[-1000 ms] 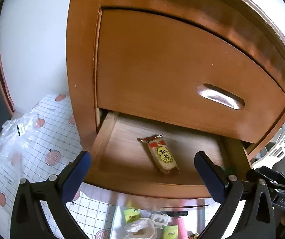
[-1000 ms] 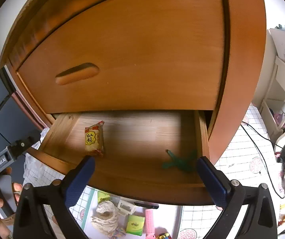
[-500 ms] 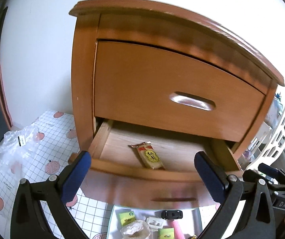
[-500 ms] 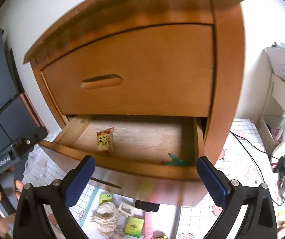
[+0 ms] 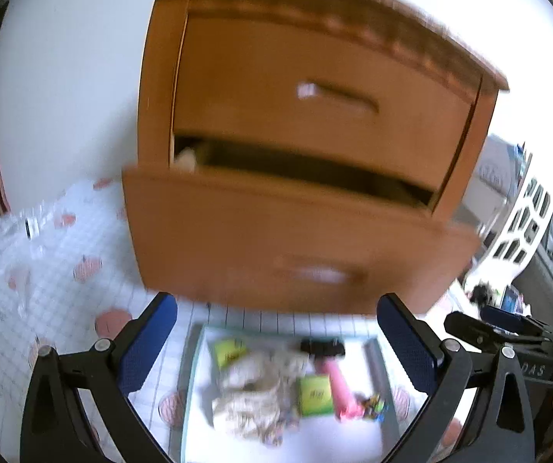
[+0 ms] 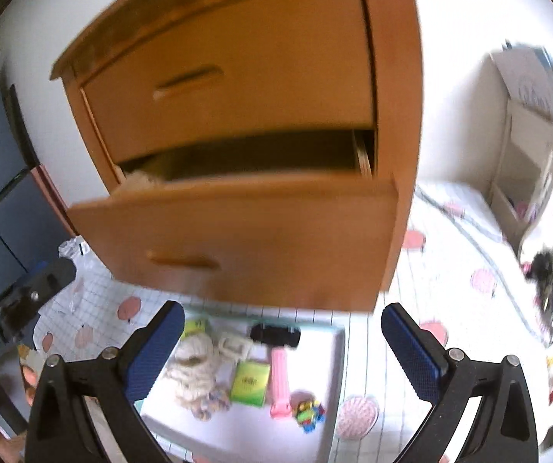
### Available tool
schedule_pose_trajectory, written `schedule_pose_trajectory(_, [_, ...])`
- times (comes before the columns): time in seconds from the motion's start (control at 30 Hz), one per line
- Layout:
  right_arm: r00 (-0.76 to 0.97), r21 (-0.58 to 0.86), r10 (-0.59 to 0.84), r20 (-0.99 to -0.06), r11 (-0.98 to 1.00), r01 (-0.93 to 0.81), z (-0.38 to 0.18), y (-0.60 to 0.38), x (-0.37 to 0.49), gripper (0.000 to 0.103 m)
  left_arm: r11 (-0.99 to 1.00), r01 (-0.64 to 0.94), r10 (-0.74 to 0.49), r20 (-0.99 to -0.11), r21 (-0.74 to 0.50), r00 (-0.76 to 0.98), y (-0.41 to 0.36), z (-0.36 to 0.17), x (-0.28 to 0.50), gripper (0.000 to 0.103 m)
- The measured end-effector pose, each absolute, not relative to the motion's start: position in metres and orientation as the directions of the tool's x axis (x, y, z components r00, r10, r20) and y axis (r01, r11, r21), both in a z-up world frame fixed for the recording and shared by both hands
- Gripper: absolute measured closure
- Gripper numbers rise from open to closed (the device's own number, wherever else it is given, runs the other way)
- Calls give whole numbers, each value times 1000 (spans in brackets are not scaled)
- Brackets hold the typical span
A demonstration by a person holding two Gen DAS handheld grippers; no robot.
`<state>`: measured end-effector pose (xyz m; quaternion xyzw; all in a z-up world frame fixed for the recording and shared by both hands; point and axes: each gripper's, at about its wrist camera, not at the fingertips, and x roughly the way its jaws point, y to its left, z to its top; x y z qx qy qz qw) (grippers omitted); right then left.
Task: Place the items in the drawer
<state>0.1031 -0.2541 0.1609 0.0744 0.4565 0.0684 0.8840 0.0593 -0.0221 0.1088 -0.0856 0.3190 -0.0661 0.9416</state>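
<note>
Right wrist view: both grippers (image 6: pixel 280 351) (image 5: pixel 272 339) gape wide, empty; lower-centre, the green packet (image 6: pixel 250 382) in the tray (image 6: pixel 336 366) looks light, stiff—pinch its flat sides.

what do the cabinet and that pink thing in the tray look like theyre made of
Cabinet: looks like wood with an orange-brown satin varnish, judging by the soft sheen; blur hides any grain, so veneer is possible. Pink thing in the tray: probably plastic, given its smooth, uniform colour.
</note>
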Motion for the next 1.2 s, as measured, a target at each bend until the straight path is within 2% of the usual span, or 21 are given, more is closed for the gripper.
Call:
schedule_pose_trajectory(0.23, [420, 222, 198, -886, 975, 9, 95, -255, 96, 0, 967, 30, -201, -688, -252, 697, -18, 48, 61, 0])
schedule_pose_trajectory(0.33, [383, 204, 183, -906, 979, 15, 76, -253, 96, 0, 974, 20, -180, -714, -227, 677, -19, 28, 59, 0])
schedule_pose_trajectory(0.5, [289, 242, 219, -932, 969, 46, 40, -256, 98, 0, 970, 20, -213, -802, -244, 559, -21, -7, 66, 0])
schedule_pose_trajectory(0.67, [220, 236, 219, -951, 970, 53, 14, -254, 99, 1, 983, 18, -168, -863, -182, 477, -33, -32, 75, 0])
schedule_pose_trajectory(0.87, [177, 218, 206, -963, 974, 56, -5, -253, 101, 7, 983, 38, -180, -913, -179, 367, -41, -56, 76, 0])
schedule_pose_trajectory(0.93, [167, 242, 225, -960, 967, 84, -9, -258, 103, 13, 982, 42, -188, -916, -185, 356, -42, -58, 75, 2])
schedule_pose_trajectory(1.07, [163, 316, 292, -943, 937, 151, -13, -271, 104, 18, 980, 51, -197, -917, -191, 348, -44, -60, 74, 9])
schedule_pose_trajectory(1.13, [171, 335, 308, -936, 928, 162, -11, -272, 104, 28, 980, 62, -201, -918, -191, 342, -46, -60, 73, 14])
schedule_pose_trajectory(1.2, [170, 350, 322, -931, 921, 169, -11, -272, 105, 31, 980, 75, -200, -921, -186, 333, -48, -60, 75, 15])
